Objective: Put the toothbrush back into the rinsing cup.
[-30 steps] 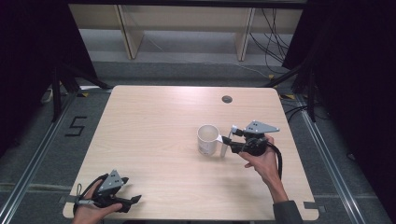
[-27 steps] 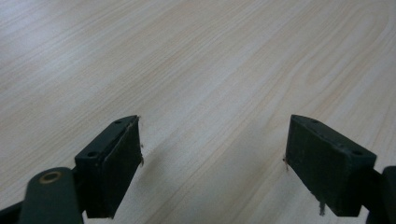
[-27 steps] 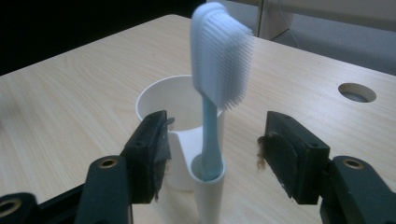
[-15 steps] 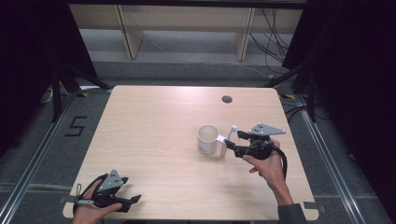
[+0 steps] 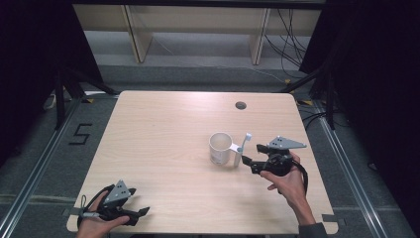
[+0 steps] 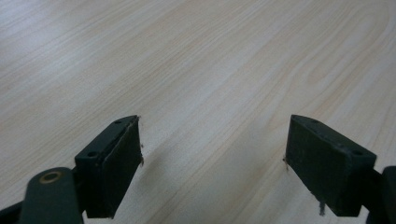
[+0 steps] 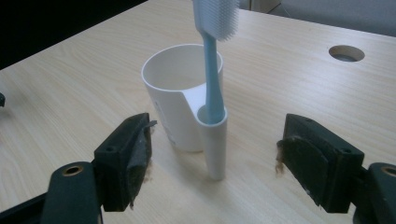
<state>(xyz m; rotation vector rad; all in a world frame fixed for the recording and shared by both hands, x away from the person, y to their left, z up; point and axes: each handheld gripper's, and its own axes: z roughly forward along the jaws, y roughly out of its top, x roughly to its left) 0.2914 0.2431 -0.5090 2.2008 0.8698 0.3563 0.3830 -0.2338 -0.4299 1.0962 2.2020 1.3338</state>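
A cup (image 5: 220,147) stands upright on the surface (image 5: 163,129), right of centre. A slot holder (image 7: 214,140) joined to the cup's right side carries a toothbrush (image 7: 214,60) standing upright, head at the top. The right gripper (image 5: 250,156) sits just right of the holder, jaws apart and touching nothing. A round hole (image 5: 240,105) lies in the surface behind the cup. The left gripper (image 5: 141,214) rests at the near left corner, well apart from the cup.
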